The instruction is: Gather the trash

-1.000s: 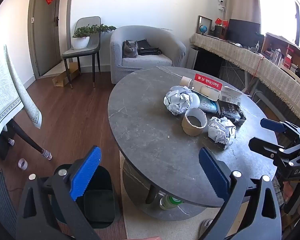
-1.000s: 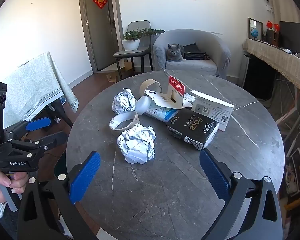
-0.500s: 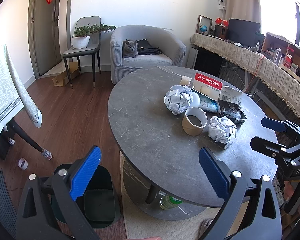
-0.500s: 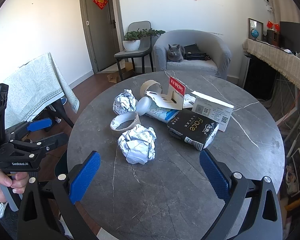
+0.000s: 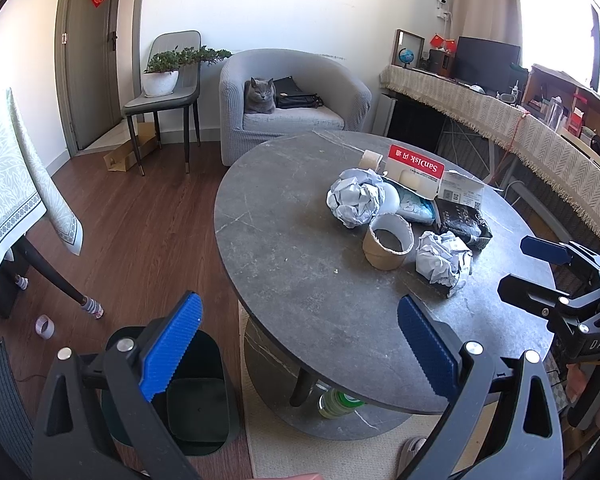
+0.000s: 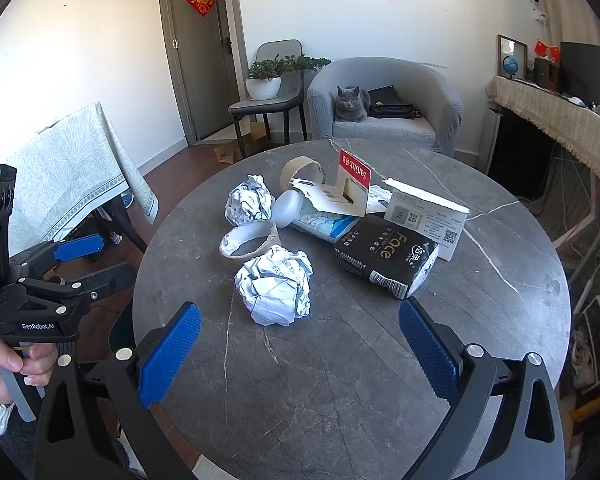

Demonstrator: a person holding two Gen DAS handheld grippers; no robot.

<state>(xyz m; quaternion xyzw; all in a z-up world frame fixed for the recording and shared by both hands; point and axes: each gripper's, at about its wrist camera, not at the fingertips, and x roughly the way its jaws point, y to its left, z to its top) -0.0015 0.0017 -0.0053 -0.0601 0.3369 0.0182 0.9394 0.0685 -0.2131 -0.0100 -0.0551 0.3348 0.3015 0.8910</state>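
Note:
Trash lies clustered on a round grey stone table (image 6: pixel 340 380): a crumpled paper ball (image 6: pixel 275 287) nearest me, a second paper ball (image 6: pixel 249 204), a cardboard tape ring (image 6: pixel 247 239), a black tissue pack (image 6: pixel 386 258), a white box (image 6: pixel 426 218) and a red SanDisk card (image 6: pixel 354 170). My right gripper (image 6: pixel 300 354) is open, just short of the near paper ball. My left gripper (image 5: pixel 300 350) is open at the table's left edge, above a dark bin (image 5: pixel 196 400) on the floor. The near paper ball (image 5: pixel 442 258) and the tape ring (image 5: pixel 387 242) also show in the left wrist view.
A grey armchair (image 6: pixel 384 100) with a cat (image 6: pixel 352 103) stands behind the table. A chair with a potted plant (image 6: pixel 266 80) is at the back left. A cloth-covered table (image 6: pixel 60 168) stands left, and a sideboard (image 5: pixel 500 120) runs along the right wall.
The right gripper has crept slightly toward the near paper ball; the left gripper has hardly moved. Both stay open.

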